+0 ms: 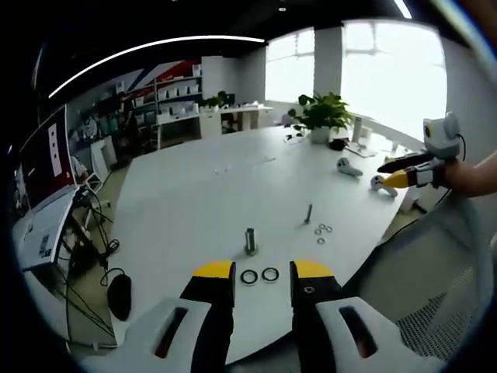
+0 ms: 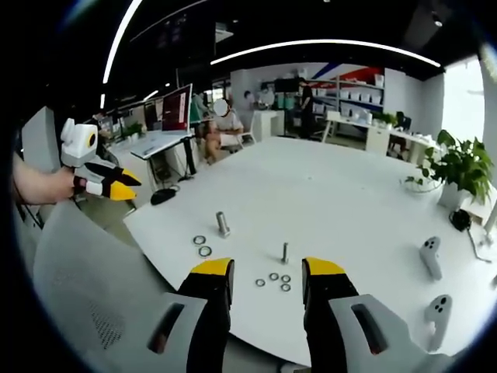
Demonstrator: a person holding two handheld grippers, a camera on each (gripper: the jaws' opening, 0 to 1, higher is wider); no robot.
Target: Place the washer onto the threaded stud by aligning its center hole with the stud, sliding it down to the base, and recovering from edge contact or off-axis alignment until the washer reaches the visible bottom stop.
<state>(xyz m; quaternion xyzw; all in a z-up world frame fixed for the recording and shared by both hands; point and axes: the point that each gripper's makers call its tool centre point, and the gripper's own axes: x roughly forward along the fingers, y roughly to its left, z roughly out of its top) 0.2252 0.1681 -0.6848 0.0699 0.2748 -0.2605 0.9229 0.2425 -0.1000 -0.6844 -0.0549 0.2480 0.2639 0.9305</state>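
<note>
We are holding both grippers (image 1: 262,270) (image 2: 266,268) released and empty, washers (image 1: 259,276) lying beside the bare stud (image 1: 250,241); nothing placed.

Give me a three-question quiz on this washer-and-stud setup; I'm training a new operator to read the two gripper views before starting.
1. True or false: the left gripper already holds a washer.
2. In the left gripper view, how many large washers lie just in front of the thick stud?
3. Multiple choice: the small washers lie nearest to A) the thin stud, B) the potted plant, C) the white controllers.

Key: 1 false, its jaws are open and empty, as are the right gripper's. 2 two. 3 A.
</note>
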